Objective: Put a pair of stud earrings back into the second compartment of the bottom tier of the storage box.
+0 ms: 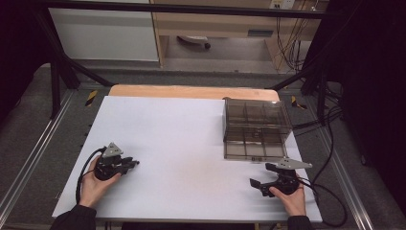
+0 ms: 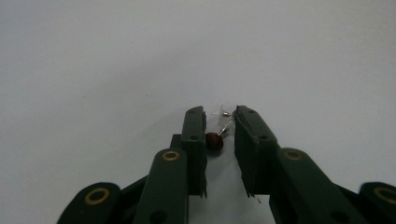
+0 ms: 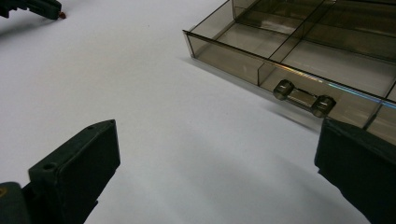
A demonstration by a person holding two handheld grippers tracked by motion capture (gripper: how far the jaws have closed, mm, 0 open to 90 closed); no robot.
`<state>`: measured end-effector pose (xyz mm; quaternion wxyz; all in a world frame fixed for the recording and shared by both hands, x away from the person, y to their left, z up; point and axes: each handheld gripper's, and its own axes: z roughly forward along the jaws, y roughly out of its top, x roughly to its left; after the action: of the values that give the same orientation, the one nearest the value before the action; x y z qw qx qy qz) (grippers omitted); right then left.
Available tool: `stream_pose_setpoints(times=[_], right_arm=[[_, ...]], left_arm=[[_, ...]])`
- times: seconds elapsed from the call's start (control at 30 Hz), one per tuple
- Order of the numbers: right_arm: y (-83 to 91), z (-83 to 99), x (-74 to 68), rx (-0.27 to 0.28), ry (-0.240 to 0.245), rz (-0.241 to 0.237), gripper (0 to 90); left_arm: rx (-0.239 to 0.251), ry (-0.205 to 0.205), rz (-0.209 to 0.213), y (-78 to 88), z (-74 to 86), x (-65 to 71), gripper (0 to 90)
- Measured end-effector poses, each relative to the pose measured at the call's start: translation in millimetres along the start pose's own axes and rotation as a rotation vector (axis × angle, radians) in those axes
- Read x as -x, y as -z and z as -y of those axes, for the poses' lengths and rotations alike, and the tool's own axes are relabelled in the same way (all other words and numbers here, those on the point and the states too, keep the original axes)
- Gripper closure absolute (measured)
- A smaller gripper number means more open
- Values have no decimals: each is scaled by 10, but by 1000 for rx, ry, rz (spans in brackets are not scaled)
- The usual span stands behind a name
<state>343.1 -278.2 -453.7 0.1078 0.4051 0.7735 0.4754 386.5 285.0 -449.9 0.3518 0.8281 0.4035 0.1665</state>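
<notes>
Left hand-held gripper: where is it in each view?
High view: left hand-held gripper at lower left on the white table, jaws pointing right.
Left gripper view: its own jaws rise from bottom centre.
Right gripper view: top left corner.
Shared landmark: the brown-beaded earring between its jaws.

No legible text, label, brand name or number appears on any surface in the three views. The only sign-like markings are two short strips of yellow-and-black hazard tape (image 1: 91, 97) on the floor beside the far corners of the table (image 1: 158, 143), one at each side; they carry stripes only, no wording.
</notes>
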Motion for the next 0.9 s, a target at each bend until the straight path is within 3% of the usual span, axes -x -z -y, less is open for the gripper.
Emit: stream_pose_setpoints(times=[0.17,0.67,0.9], right_arm=[[1,-1,1,1,1,0,8],[2,0,2,-1,4,1,8],[3,1,3,-5,3,2,8]], left_arm=[[-5,-6,-10,1,-1,-5,796],[14,31,-2,84,-24,-9,809],[35,40,-3,170,-100,94,809]])
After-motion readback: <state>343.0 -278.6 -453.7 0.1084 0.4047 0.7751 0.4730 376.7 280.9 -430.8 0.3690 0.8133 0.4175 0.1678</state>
